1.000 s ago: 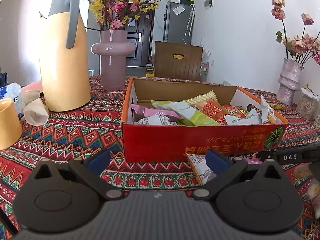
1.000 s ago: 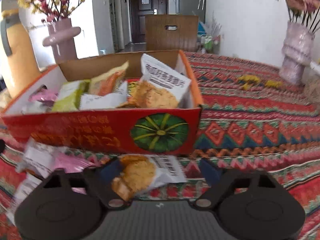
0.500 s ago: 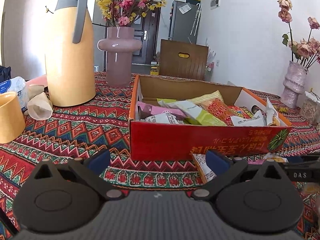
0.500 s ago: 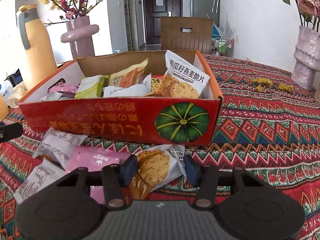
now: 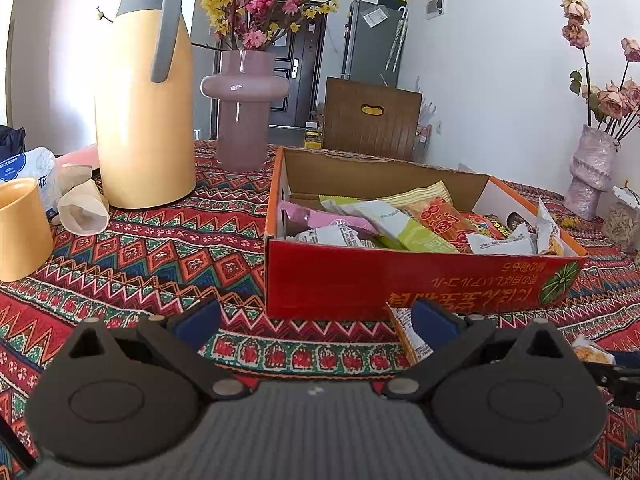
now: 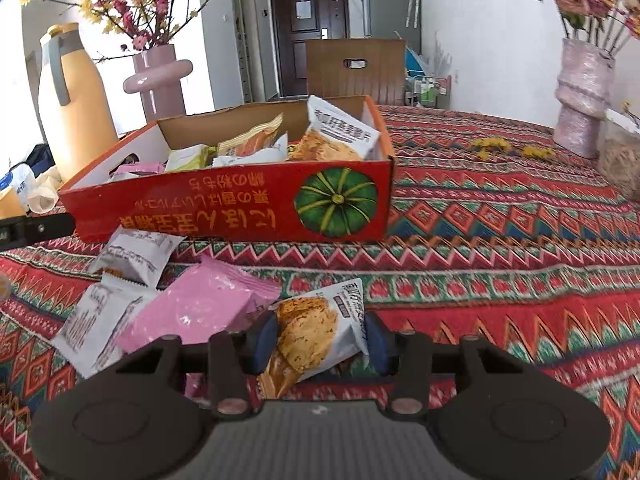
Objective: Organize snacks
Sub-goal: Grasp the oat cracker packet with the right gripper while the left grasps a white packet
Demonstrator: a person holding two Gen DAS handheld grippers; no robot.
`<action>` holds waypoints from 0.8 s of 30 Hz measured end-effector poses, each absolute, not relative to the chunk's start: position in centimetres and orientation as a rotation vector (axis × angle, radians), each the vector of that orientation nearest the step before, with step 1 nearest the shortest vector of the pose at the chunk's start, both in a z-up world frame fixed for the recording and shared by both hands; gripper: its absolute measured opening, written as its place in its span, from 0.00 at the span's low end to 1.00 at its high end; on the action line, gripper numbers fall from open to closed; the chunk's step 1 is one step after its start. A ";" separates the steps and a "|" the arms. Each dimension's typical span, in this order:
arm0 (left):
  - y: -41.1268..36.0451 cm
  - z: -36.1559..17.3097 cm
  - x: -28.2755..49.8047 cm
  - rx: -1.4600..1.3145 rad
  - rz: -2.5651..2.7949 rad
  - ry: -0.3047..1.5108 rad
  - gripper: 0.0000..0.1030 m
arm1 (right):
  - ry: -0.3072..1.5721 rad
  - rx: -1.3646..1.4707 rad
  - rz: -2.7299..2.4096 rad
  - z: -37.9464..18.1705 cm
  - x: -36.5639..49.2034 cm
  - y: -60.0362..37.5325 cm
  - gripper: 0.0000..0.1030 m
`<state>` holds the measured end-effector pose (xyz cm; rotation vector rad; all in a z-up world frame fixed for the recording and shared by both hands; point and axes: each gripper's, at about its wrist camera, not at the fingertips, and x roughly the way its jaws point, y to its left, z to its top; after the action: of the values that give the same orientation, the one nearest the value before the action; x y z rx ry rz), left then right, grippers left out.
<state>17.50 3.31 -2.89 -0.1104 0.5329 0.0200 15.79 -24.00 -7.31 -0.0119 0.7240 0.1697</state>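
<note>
The right gripper's (image 6: pixel 322 342) jaws are closing on a cracker packet (image 6: pixel 316 334), both blue pads touching its sides at the bottom centre of the right wrist view. The packet is white with a printed golden cracker; the writing on its upper corner is too blurred to read. Just left of it lies a pink packet (image 6: pixel 204 306), and beyond that two white packets (image 6: pixel 132 252) with print that cannot be made out.

Behind them, across the middle of the frame, stands the red box (image 6: pixel 240 210). Its front wall carries yellow East Asian characters printed upside down and a green pumpkin picture at the right end. The box holds more snacks; a white packet (image 6: pixel 340 130) with dark characters leans in its right corner.

In the left wrist view the left gripper's (image 5: pixel 316 322) jaws are spread wide, with only the patterned tablecloth (image 5: pixel 160 256) between them. The corner of a packet (image 5: pixel 406 332) shows just beside the right-hand finger. Above it is the box, where an orange packet (image 5: pixel 444 220) with red figures lies among green and pink ones. In the upper left stand a yellow jug (image 5: pixel 144 120) and a mauve vase (image 5: pixel 244 108).
</note>
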 end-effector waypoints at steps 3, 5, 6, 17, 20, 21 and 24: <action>3.3 -2.9 17.5 -0.112 0.019 0.534 1.00 | 0.708 0.004 0.154 -7.3 14.9 -24.4 0.41; 3.4 -3.0 17.5 -0.113 0.018 0.537 1.00 | 0.697 0.016 0.145 -7.2 14.4 -24.6 0.36; 3.4 -3.0 17.5 -0.112 0.018 0.539 1.00 | 0.681 0.023 0.140 -7.1 14.0 -24.8 0.33; 3.5 -3.1 17.6 -0.113 0.031 0.546 1.00 | 0.665 0.085 0.094 -6.7 12.6 -26.0 0.42; 3.5 -3.2 17.6 -0.113 0.031 0.546 1.00 | 0.668 0.067 0.104 -6.5 12.5 -26.0 0.57; 3.5 -3.2 17.6 -0.113 0.031 0.546 1.00 | 0.670 0.051 0.107 -6.5 12.6 -25.7 0.60; 3.5 -3.2 17.6 -0.113 0.031 0.547 1.00 | 0.694 0.004 0.134 -6.7 13.1 -24.6 0.69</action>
<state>17.62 3.53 -3.16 -0.1133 0.5467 0.0307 13.09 -24.63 -6.71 0.0043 0.6936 0.1336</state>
